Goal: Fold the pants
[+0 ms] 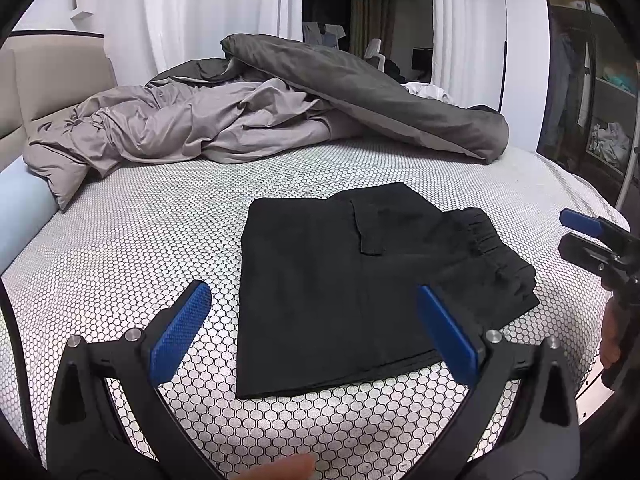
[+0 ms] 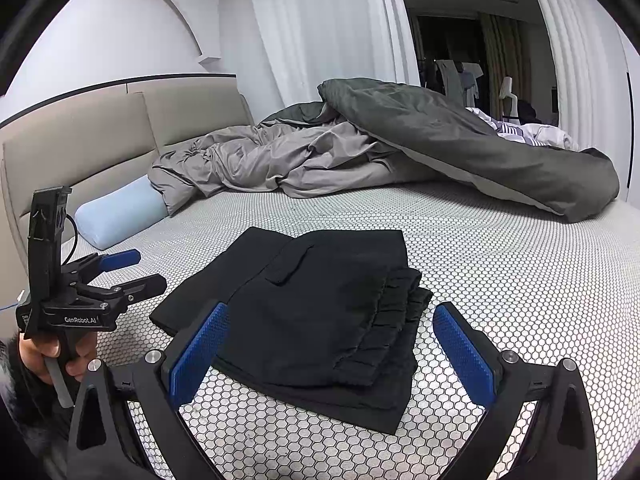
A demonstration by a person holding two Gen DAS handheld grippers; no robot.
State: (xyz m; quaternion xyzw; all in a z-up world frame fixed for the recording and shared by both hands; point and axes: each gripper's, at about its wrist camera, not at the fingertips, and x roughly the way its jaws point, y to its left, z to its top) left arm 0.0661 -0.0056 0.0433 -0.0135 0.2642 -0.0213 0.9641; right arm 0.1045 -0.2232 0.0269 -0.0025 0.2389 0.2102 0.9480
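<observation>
Neatly folded black pants on bed.

Each hand-held gripper is built of black plastic, fitted with blue textured pads, silver screws and white "GenRobot.AI" lettering.

The only readable text is "GenRobot.AI", printed in white on the left hand-held gripper body.
</observation>
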